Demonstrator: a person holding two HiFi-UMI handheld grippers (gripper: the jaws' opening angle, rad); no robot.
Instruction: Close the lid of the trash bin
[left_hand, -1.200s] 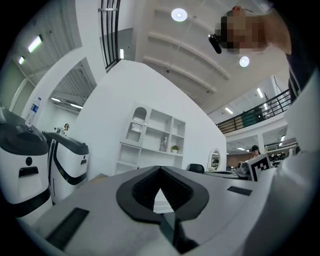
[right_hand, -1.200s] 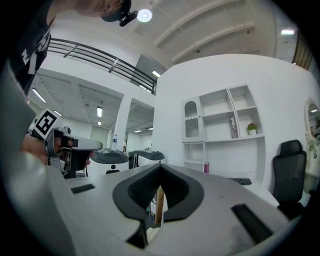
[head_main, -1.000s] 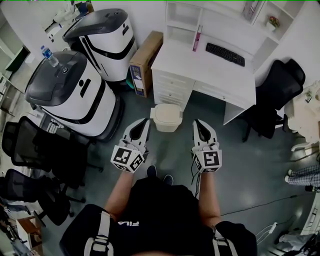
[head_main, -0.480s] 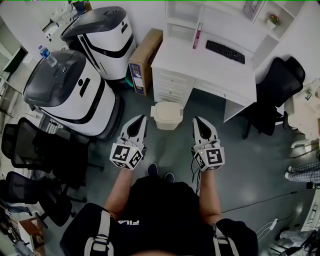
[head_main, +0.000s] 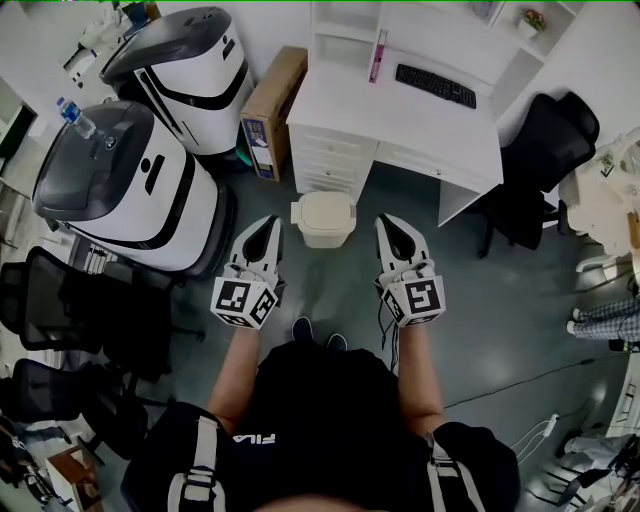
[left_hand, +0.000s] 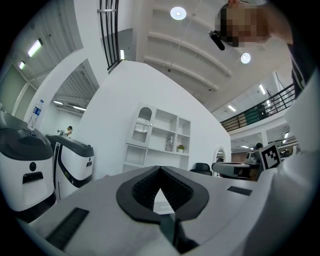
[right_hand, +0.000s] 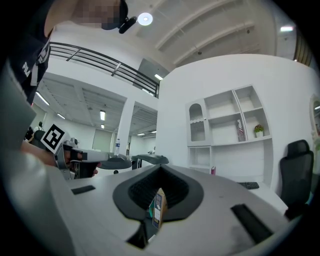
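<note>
Trash bin (head_main: 323, 218) on the floor at 12 o'clock from the person's feet, just in front of the white counter's (head_main: 400, 125) drawers. Its lid (head_main: 324, 208) lies flat on top, looks down. Left gripper (head_main: 270, 224) at the bin's 8 o'clock, jaws together, nothing in them. Right gripper (head_main: 386, 224) at the bin's 4 o'clock, jaws also together and empty; the right gripper view only shows the far cardboard box (head_main: 265, 108) through the window behind the tips. Both near the bin, neither touching it. The box leans at the bin's 11 o'clock; keyboard (head_main: 435, 86) on the counter at 1 o'clock
</note>
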